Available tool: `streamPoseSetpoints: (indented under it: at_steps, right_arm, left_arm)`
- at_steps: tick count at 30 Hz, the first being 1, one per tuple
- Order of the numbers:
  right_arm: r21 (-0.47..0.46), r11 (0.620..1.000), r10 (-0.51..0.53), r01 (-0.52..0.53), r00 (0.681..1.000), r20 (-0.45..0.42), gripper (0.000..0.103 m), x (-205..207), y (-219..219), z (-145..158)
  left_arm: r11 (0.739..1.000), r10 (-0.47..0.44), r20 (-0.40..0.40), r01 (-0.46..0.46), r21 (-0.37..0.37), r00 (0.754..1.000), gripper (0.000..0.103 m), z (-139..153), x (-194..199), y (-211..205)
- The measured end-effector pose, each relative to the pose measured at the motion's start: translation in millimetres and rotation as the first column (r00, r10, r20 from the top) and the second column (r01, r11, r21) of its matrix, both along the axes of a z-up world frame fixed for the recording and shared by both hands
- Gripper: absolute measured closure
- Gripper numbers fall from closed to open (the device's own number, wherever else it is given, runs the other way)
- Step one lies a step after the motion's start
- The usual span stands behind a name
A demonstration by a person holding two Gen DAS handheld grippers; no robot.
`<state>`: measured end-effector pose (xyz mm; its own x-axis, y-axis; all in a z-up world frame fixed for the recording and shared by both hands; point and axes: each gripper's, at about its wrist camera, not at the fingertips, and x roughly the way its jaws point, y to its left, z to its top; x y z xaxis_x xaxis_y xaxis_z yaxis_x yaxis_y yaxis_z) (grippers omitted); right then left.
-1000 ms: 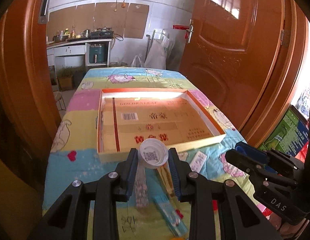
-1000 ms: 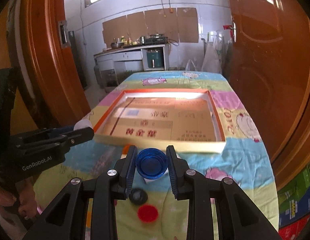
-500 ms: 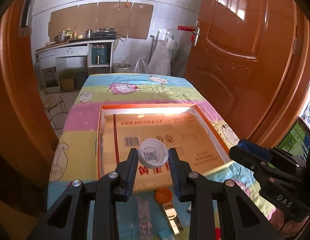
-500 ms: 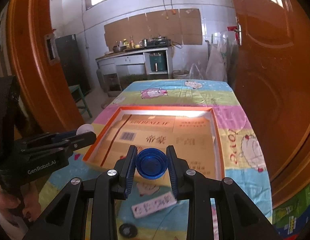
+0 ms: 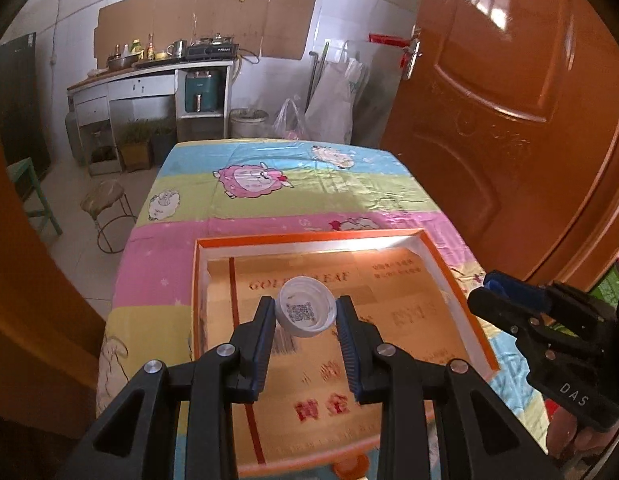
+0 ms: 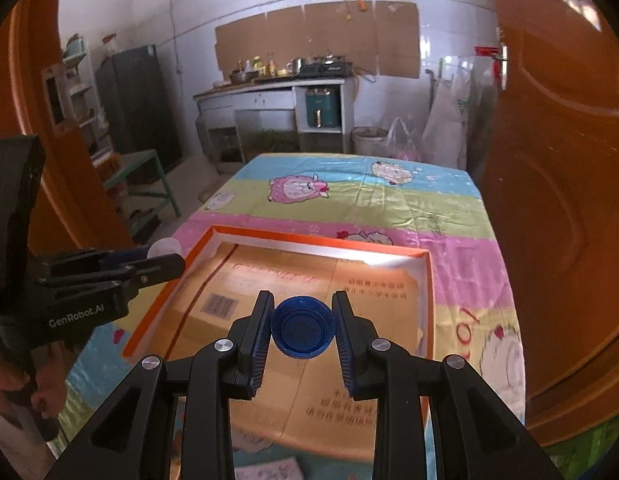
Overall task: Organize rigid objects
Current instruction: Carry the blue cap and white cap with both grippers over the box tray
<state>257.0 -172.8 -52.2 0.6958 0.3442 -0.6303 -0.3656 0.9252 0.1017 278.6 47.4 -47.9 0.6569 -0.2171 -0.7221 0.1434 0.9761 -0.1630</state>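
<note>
White cap (image 5: 306,306), QR code inside, pinched in left gripper (image 5: 306,312) over the orange-rimmed tray (image 5: 449,266); only the left view shows the code. Right view: blue cap (image 6: 302,328) clamped in right gripper (image 6: 302,322), above the same tray (image 6: 427,280). Orange cap (image 5: 351,467) just outside the near rim. Cartoon tablecloth (image 6: 389,200) underneath.

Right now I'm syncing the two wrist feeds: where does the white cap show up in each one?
Left wrist: the white cap sits centre frame, clamped in the left gripper.
Right wrist: only its edge peeks out at the left, behind the left gripper's tip.
Shared landmark: the orange-rimmed tray on the table.
</note>
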Motion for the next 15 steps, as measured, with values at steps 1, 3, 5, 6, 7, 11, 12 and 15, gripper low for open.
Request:
streamPoseSetpoints:
  at_steps: [1, 3, 5, 6, 7, 11, 12, 15]
  right_arm:
    - [-0.004, 1.0, 0.006, -0.006, 1.0, -0.009, 0.072, 6.4, 1.1, -1.4]
    - [-0.004, 1.0, 0.019, -0.02, 0.999, -0.035, 0.072, 22.6, 2.7, -5.6]
    - [-0.001, 0.999, 0.032, -0.032, 0.997, -0.066, 0.073, 39.4, 5.3, -10.9]
    - [0.0, 0.999, 0.037, -0.037, 0.996, -0.086, 0.073, 50.1, 7.7, -14.7]
    - [-0.004, 0.999, 0.037, -0.037, 0.994, -0.103, 0.073, 57.8, 9.7, -18.0]
    - [-0.003, 0.999, 0.041, -0.041, 0.989, -0.145, 0.073, 83.4, 16.6, -28.3]
    - [0.002, 0.999, 0.041, -0.041, 0.987, -0.153, 0.073, 88.8, 17.4, -30.3]
    - [0.006, 0.999, 0.045, -0.045, 0.984, -0.174, 0.073, 103.4, 22.0, -36.2]
  left_arm:
    - [1.0, 0.004, -0.016, -0.003, 0.011, 1.0, 0.071, -2.1, 7.3, 0.6]
    - [1.0, 0.011, -0.045, -0.01, 0.021, 0.999, 0.071, -6.0, 24.1, 2.1]
    - [1.0, 0.01, -0.067, -0.009, 0.013, 0.998, 0.071, -10.0, 37.3, 4.3]
    - [1.0, 0.009, -0.079, -0.009, 0.002, 0.997, 0.071, -12.4, 45.3, 5.6]
    - [1.0, 0.009, -0.088, -0.009, -0.004, 0.996, 0.071, -14.7, 50.3, 6.6]
    - [1.0, 0.012, -0.123, -0.015, -0.02, 0.992, 0.071, -26.5, 66.6, 10.8]
    - [0.999, 0.011, -0.135, -0.015, -0.028, 0.991, 0.071, -30.4, 69.9, 11.3]
    - [1.0, 0.012, -0.153, -0.016, -0.026, 0.988, 0.071, -38.0, 76.2, 11.8]
